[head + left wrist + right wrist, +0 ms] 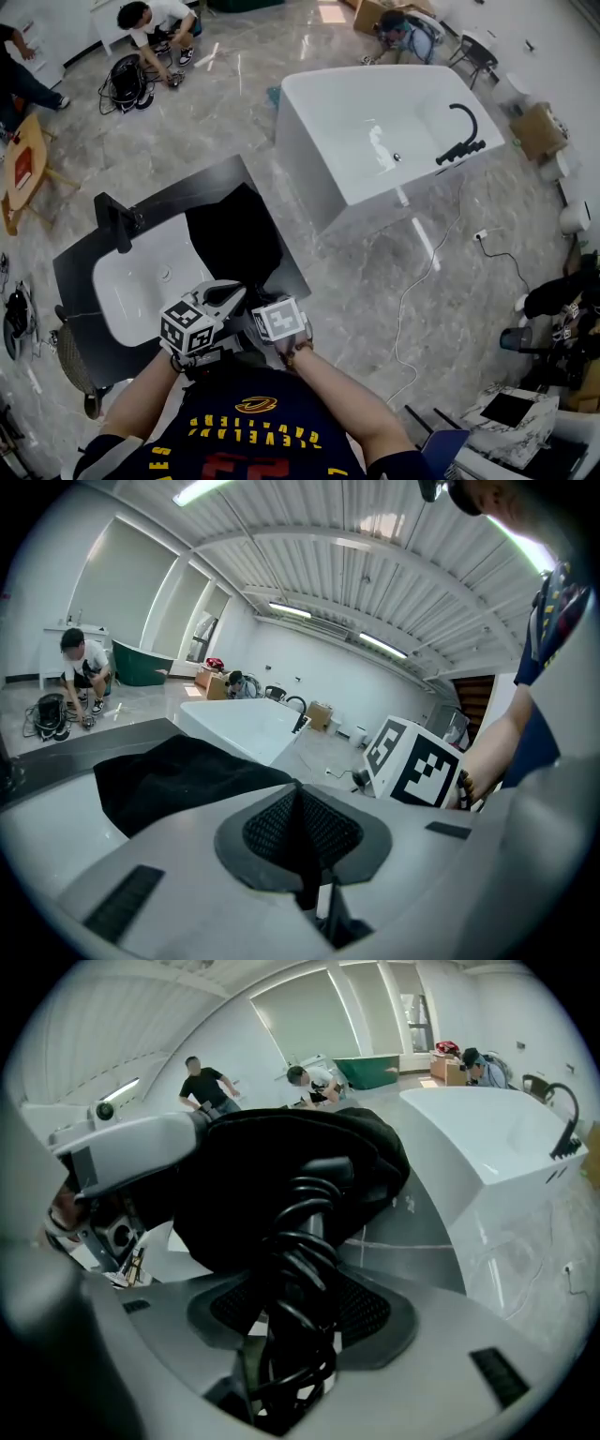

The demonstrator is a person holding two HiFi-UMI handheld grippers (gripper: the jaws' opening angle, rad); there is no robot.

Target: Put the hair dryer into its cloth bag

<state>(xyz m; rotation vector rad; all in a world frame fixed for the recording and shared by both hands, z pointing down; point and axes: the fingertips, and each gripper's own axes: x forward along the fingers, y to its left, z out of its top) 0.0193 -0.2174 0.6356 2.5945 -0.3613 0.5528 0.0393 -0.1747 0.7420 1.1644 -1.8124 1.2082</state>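
Black coiled cord (302, 1241) is pinched between the jaws of the right gripper (292, 1290) and runs up into the bag (272, 1162), which hides the dryer. Jaws of the left gripper (302, 810) are closed and empty; the bag lies just right of the sink (139, 281).

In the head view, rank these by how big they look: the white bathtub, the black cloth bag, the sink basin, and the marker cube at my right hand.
1. Bathtub, clearly largest.
2. Cloth bag and sink basin look about alike, so no ranking between them.
3. Marker cube, smallest, though nearest the camera.
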